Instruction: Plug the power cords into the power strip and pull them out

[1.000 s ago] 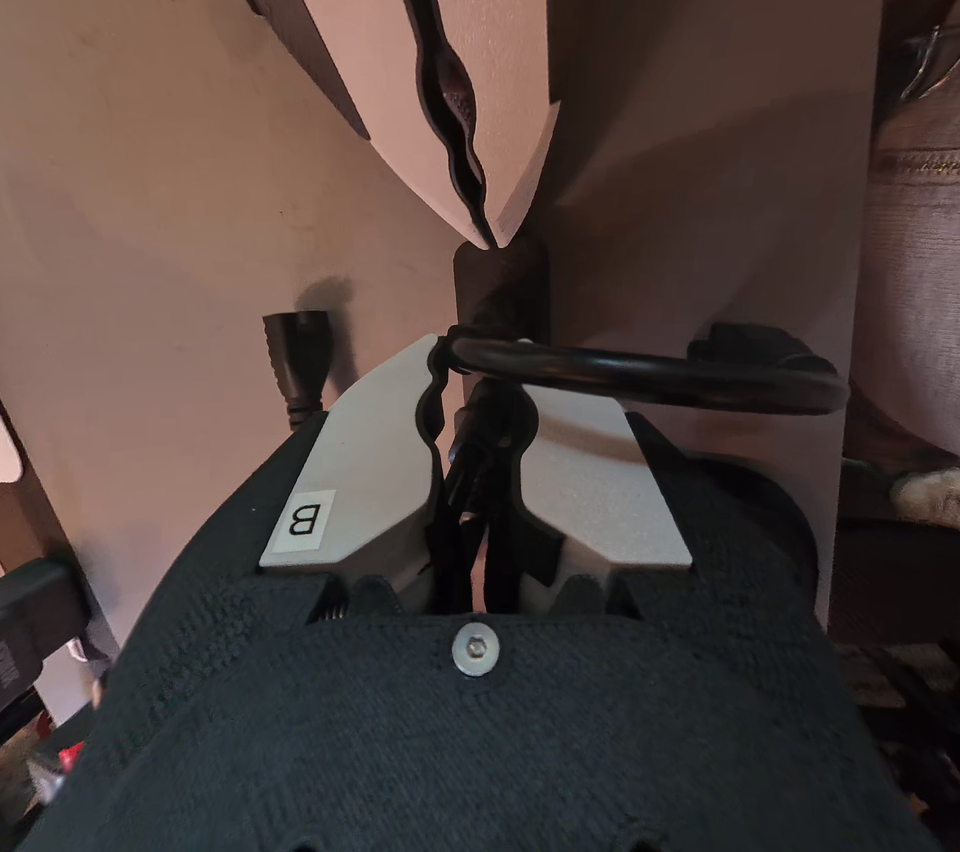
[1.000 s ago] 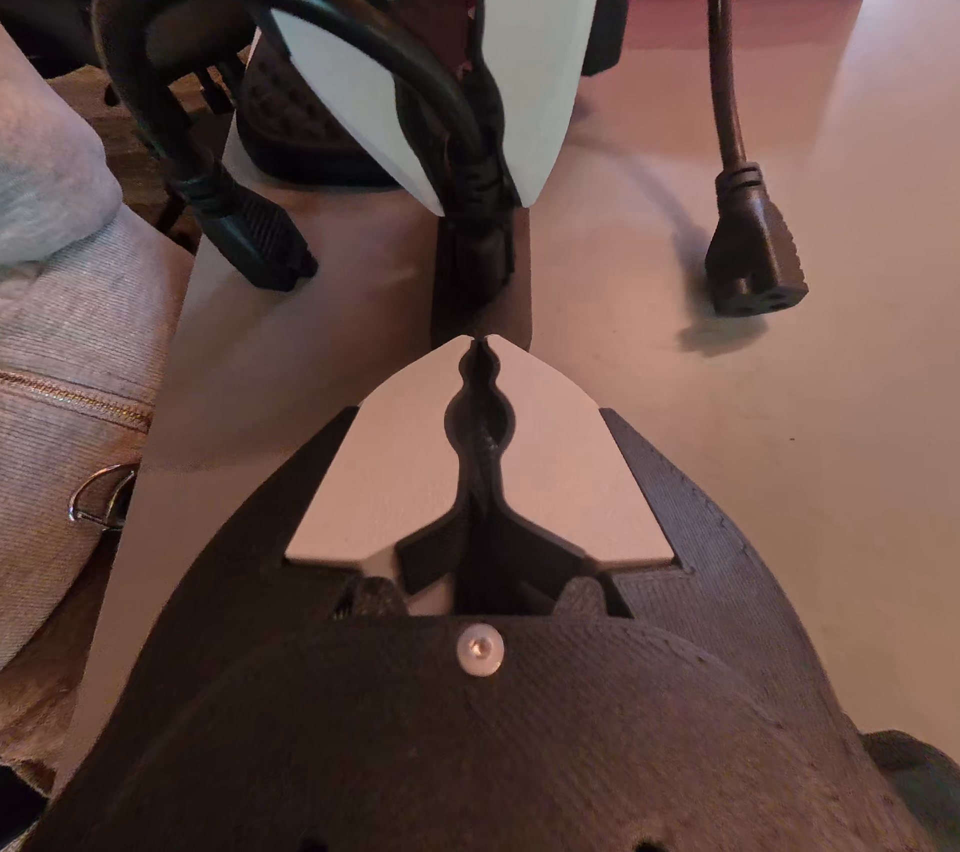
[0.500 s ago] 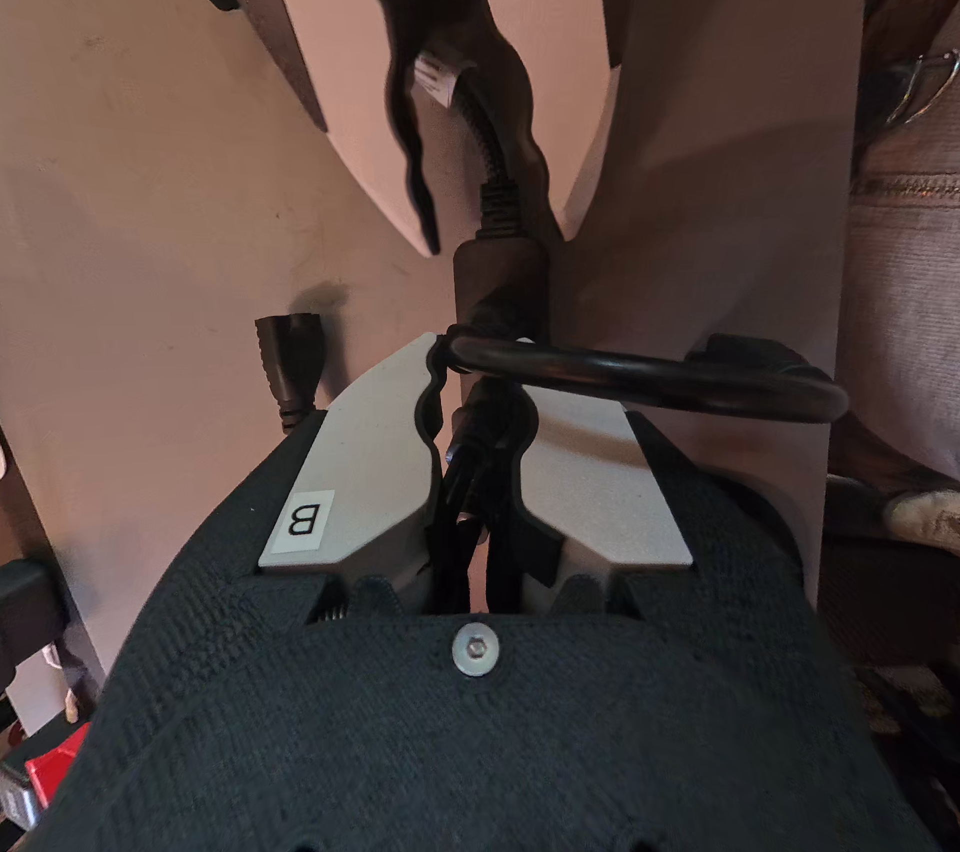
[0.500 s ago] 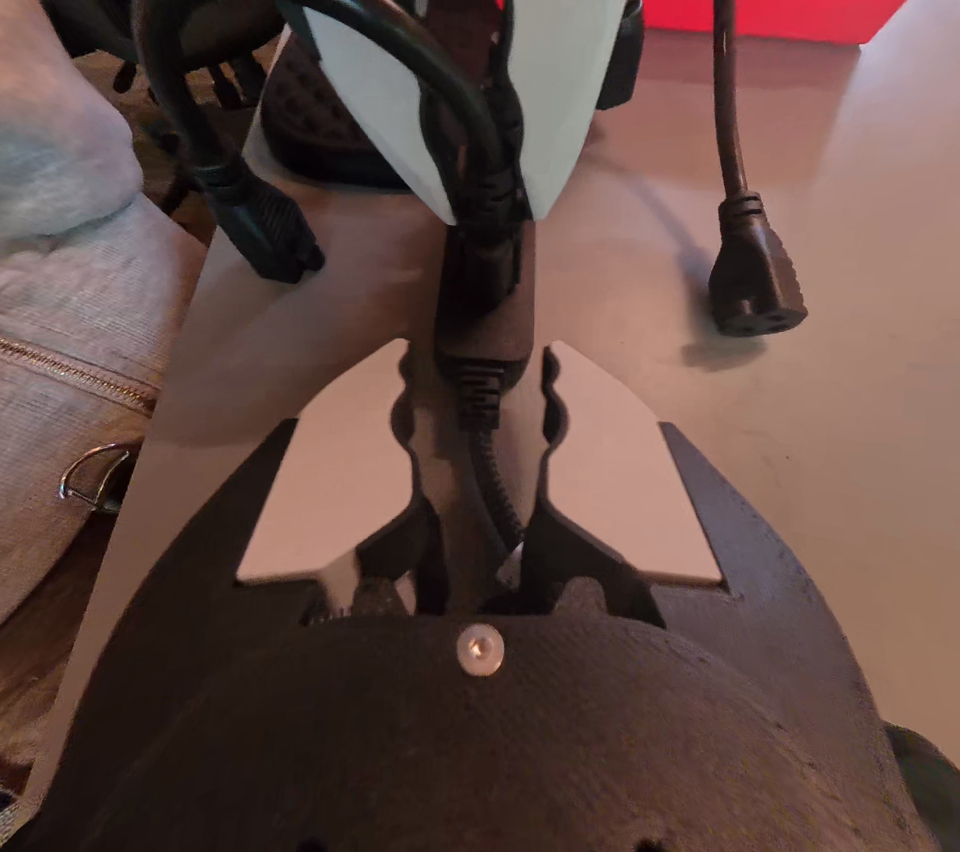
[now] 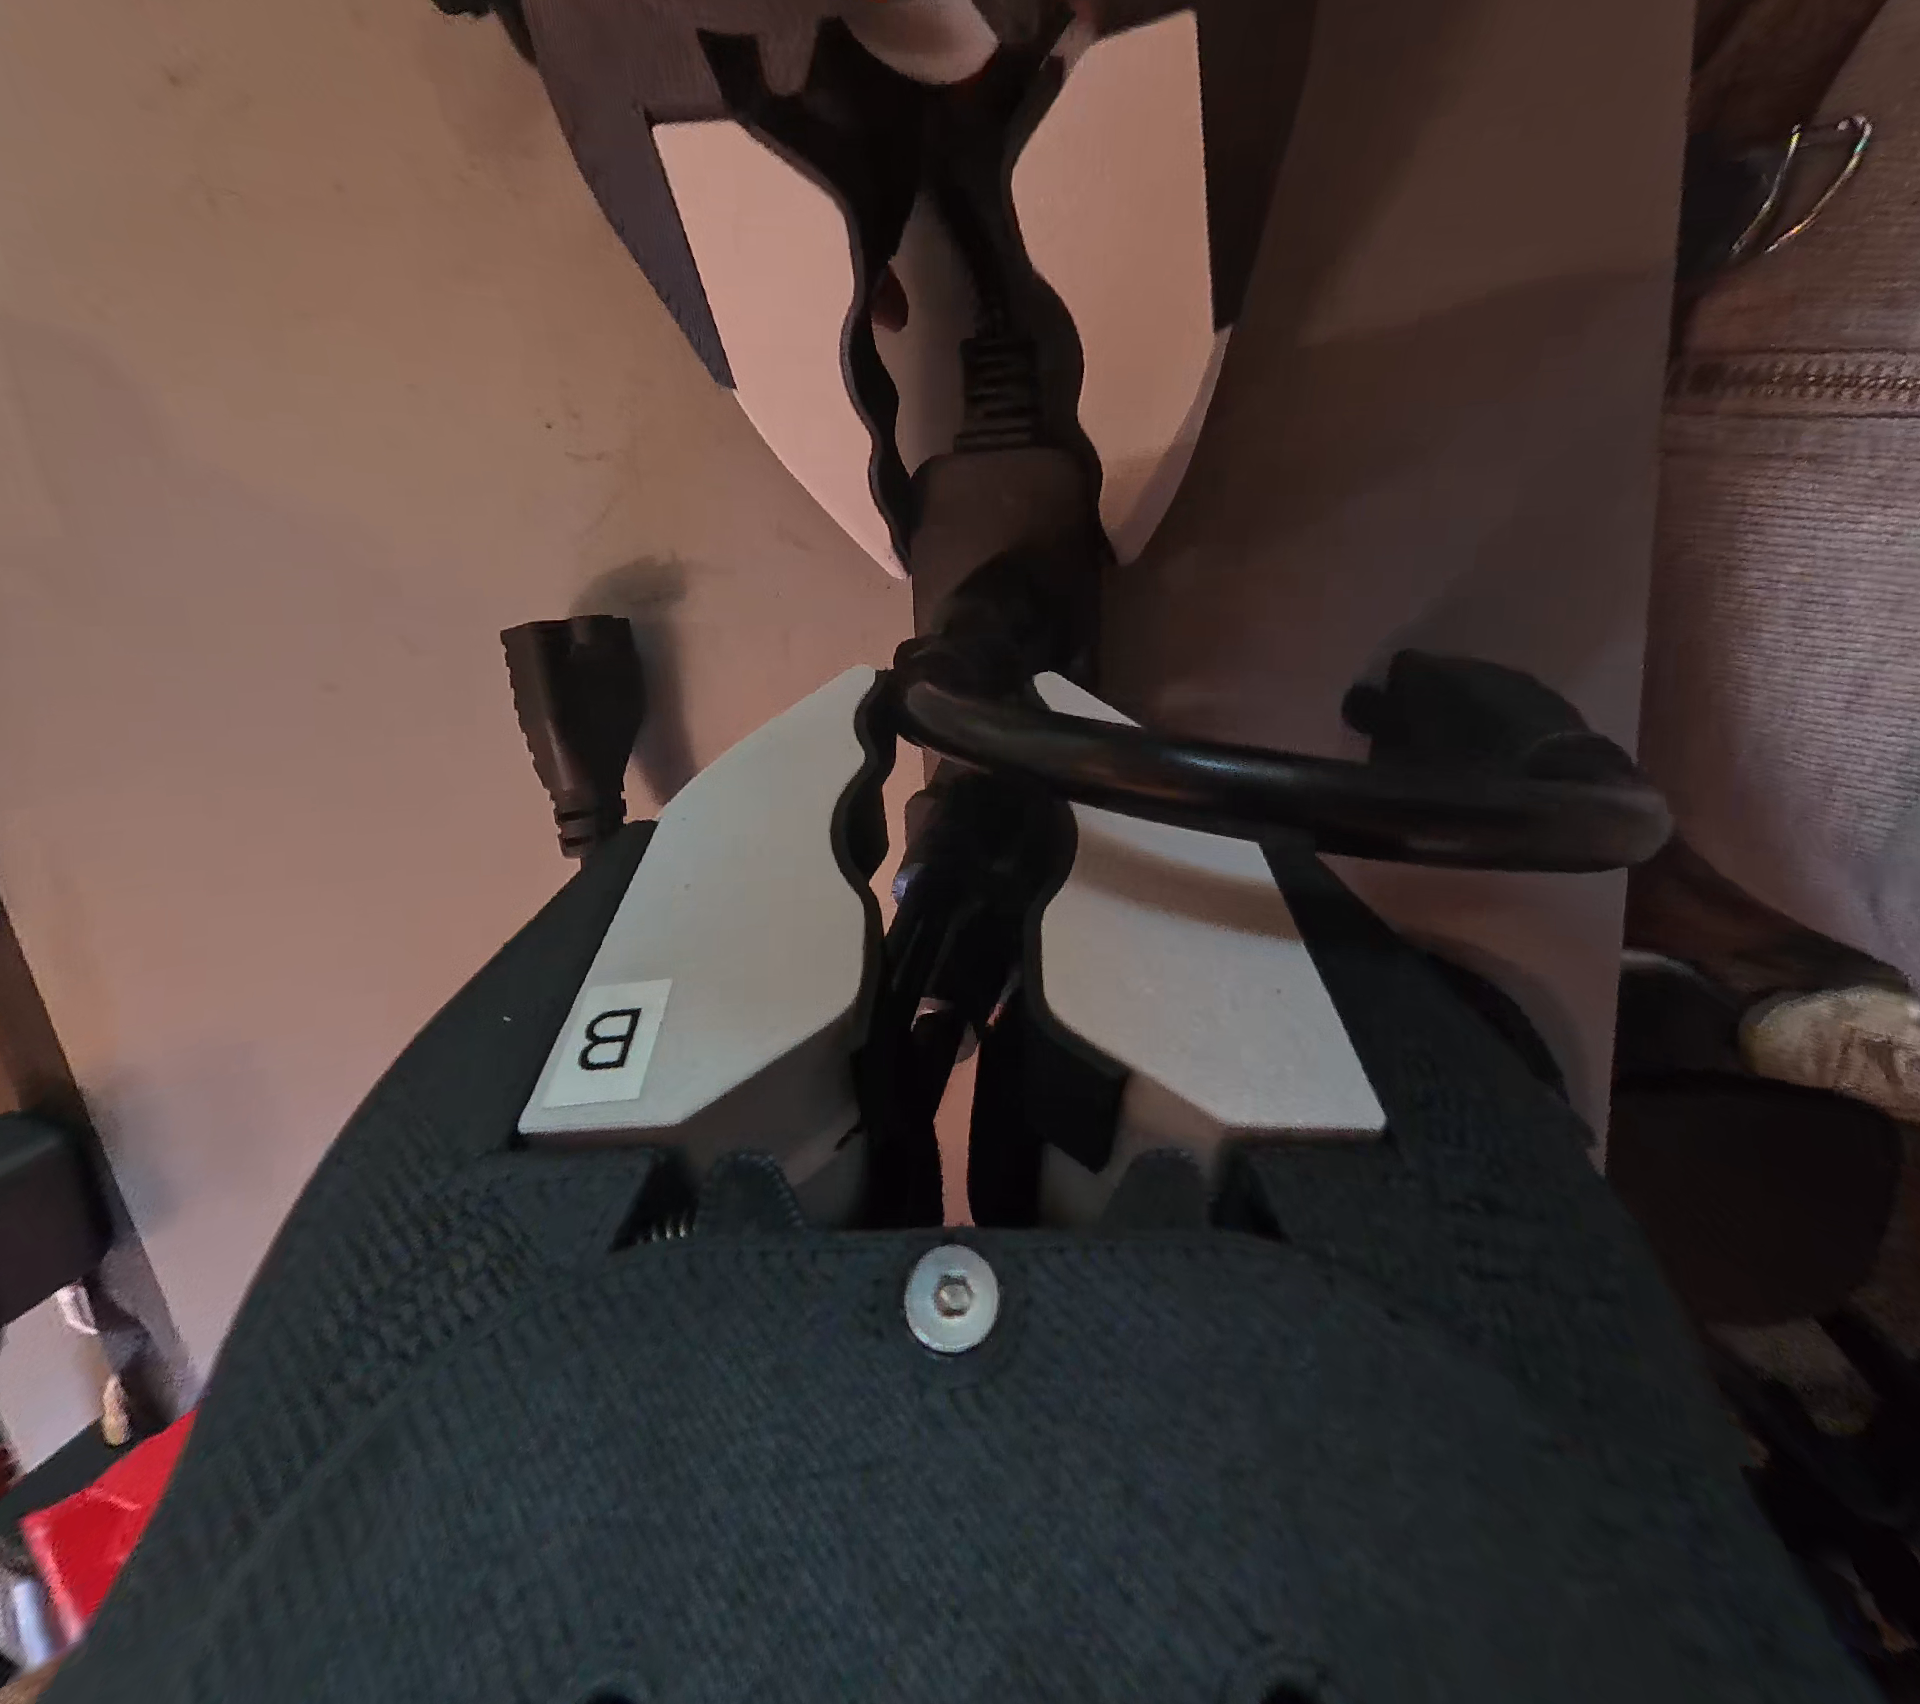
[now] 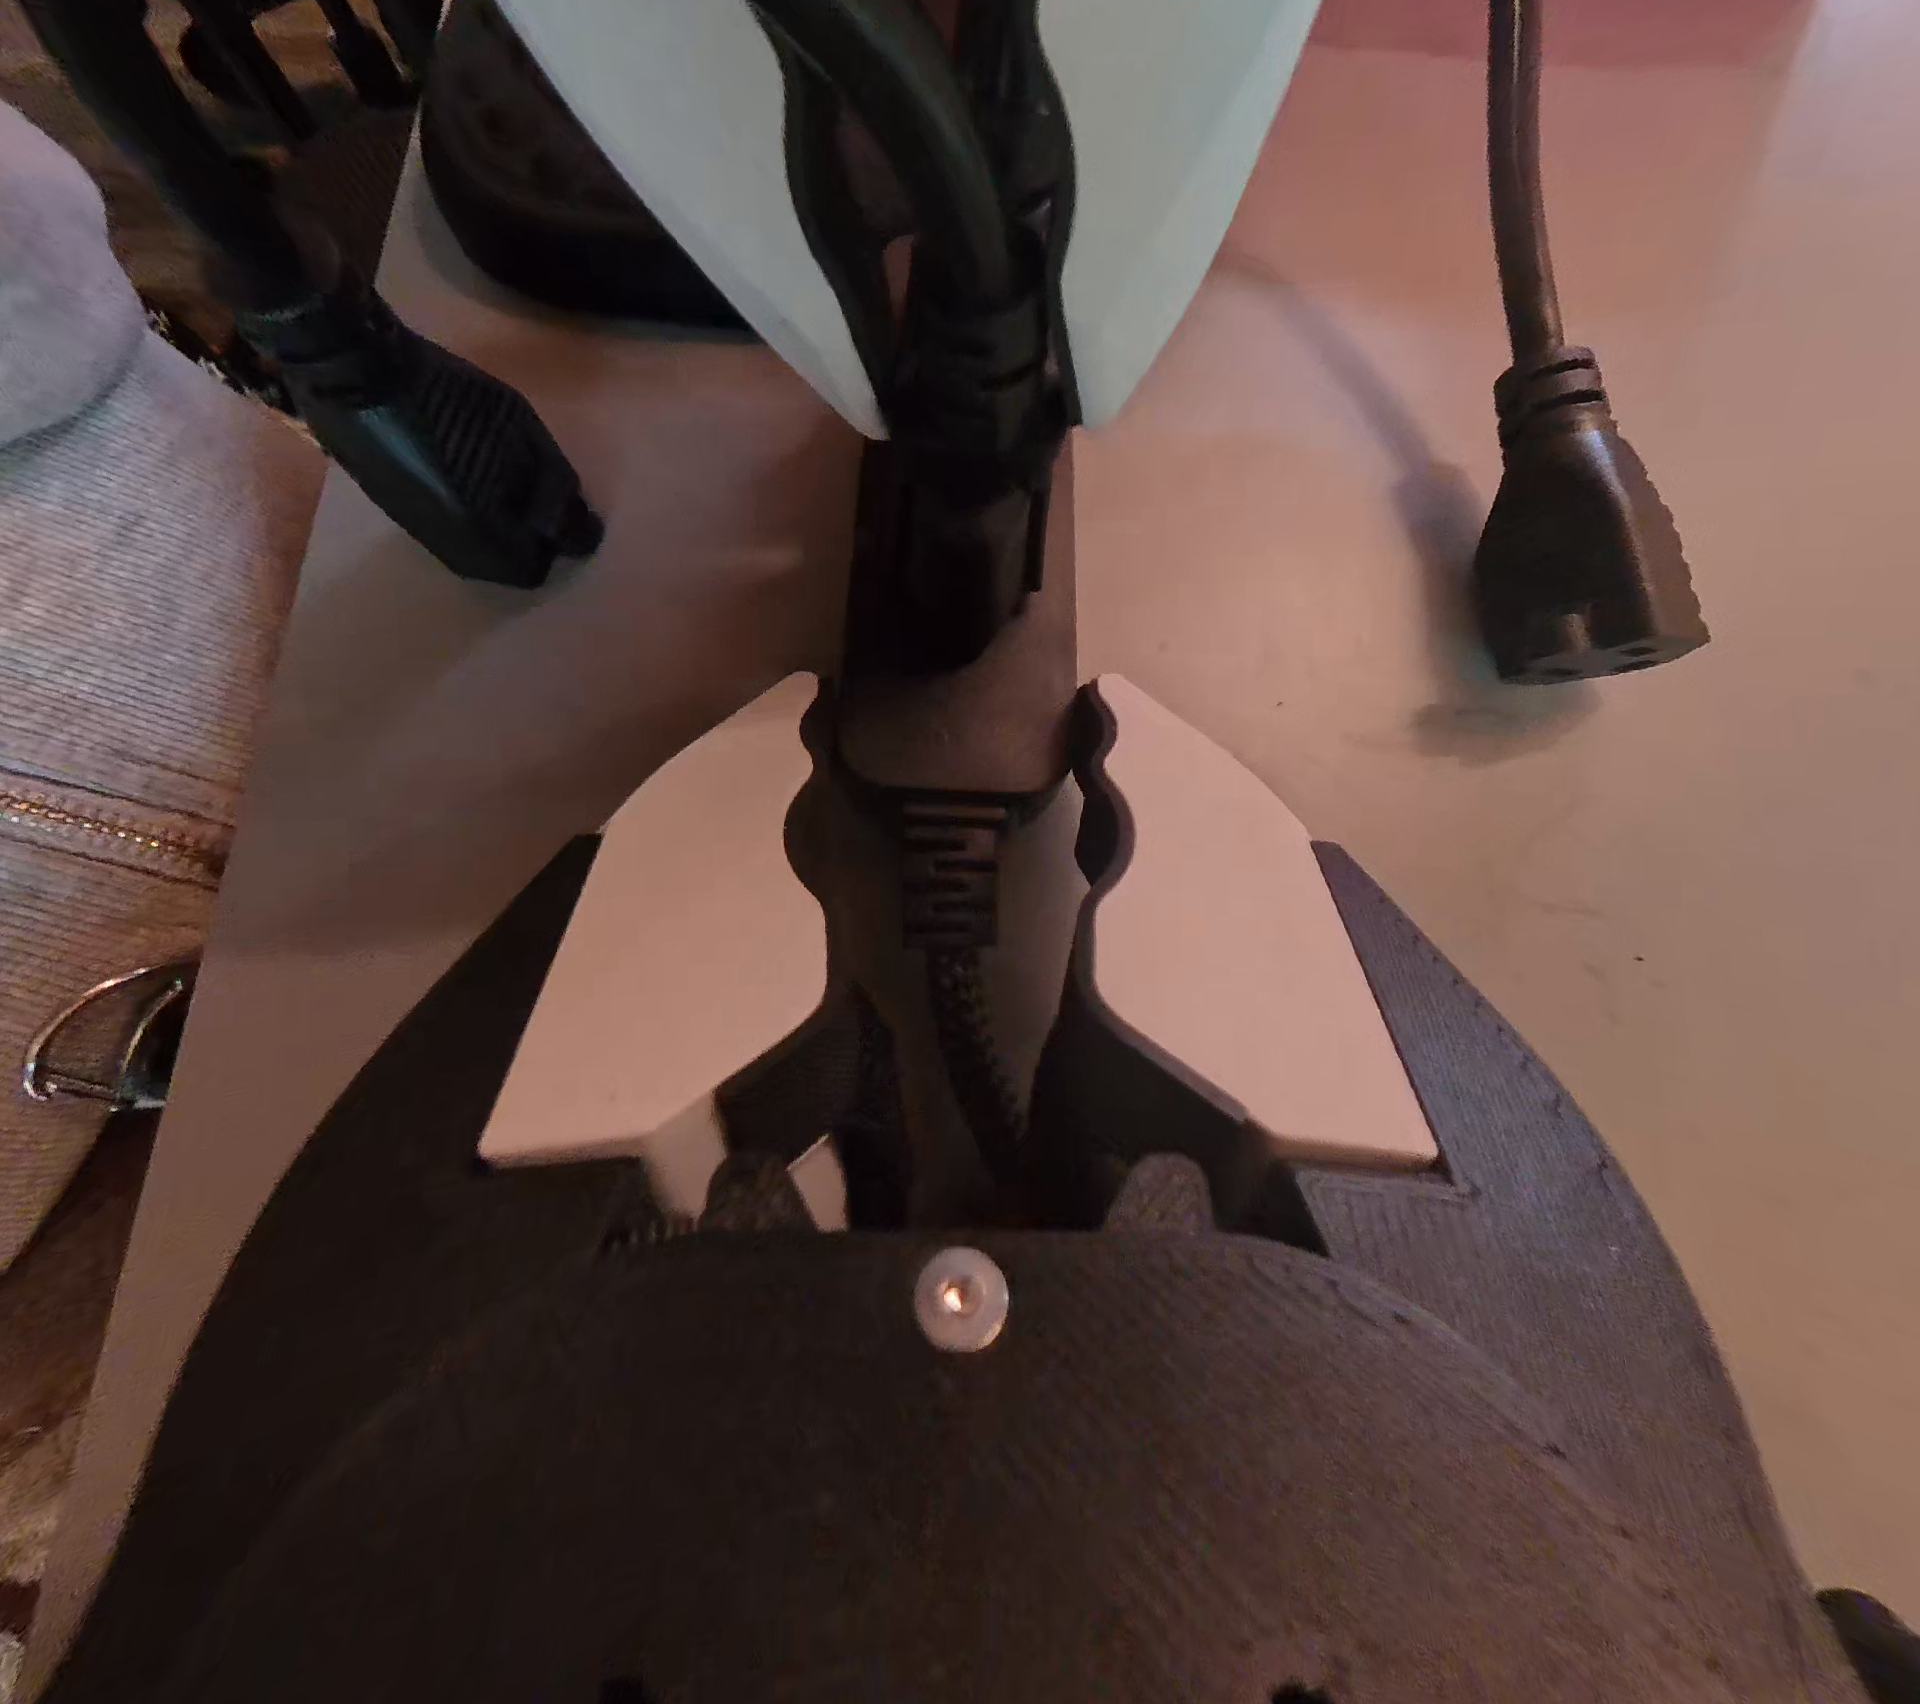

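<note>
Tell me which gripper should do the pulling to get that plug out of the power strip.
Probably the left gripper: it is shut on the plug, while the right gripper clasps the power strip end to brace it.

Open tabletop at lower right of frame; blocked at centre by joined plugs, upper right by loose connector, left by another plug.

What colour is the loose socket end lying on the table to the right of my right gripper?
Black socket end, matching its cord; clearest in the right wrist view.
</note>
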A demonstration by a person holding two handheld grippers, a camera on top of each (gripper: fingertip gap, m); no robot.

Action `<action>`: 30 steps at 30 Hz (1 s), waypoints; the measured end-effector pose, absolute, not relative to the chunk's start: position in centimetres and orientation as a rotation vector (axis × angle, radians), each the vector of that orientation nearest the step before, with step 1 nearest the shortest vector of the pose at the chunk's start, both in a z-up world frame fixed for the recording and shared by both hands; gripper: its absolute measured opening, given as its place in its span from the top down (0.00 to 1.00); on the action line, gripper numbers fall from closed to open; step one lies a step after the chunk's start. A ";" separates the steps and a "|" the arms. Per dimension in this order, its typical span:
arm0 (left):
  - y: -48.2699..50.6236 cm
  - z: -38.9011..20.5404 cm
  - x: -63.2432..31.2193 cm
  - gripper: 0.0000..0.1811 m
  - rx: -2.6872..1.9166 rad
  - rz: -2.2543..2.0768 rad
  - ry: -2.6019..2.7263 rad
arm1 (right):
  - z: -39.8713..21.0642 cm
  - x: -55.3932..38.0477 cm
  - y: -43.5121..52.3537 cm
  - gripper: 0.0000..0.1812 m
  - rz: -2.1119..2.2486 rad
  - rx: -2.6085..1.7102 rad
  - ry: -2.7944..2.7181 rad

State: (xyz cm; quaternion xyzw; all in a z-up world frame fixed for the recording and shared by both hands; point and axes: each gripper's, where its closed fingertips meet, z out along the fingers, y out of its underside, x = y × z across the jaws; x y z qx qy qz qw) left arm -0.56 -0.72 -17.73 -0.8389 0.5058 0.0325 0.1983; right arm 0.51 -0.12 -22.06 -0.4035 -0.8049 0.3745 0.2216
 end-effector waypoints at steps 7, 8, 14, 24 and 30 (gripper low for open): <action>-0.5 -17.9 0.3 0.88 -2.344 0.102 1.422 | -22.3 0.7 -0.2 0.75 1.019 -1.110 -2.252; -0.6 -17.9 0.2 0.88 -2.334 0.094 1.411 | -22.3 0.7 -0.3 0.75 1.024 -1.108 -2.252; -0.8 -17.3 -0.1 0.88 -2.280 0.002 1.360 | -21.6 0.7 -0.4 0.75 1.099 -1.104 -2.218; -0.9 -17.7 -0.4 0.87 -2.270 0.200 1.408 | -22.3 0.8 -0.5 0.74 1.038 -1.110 -2.263; -0.6 -17.7 0.3 0.88 -2.303 0.107 1.383 | -22.4 0.9 -0.4 0.75 1.035 -1.113 -2.269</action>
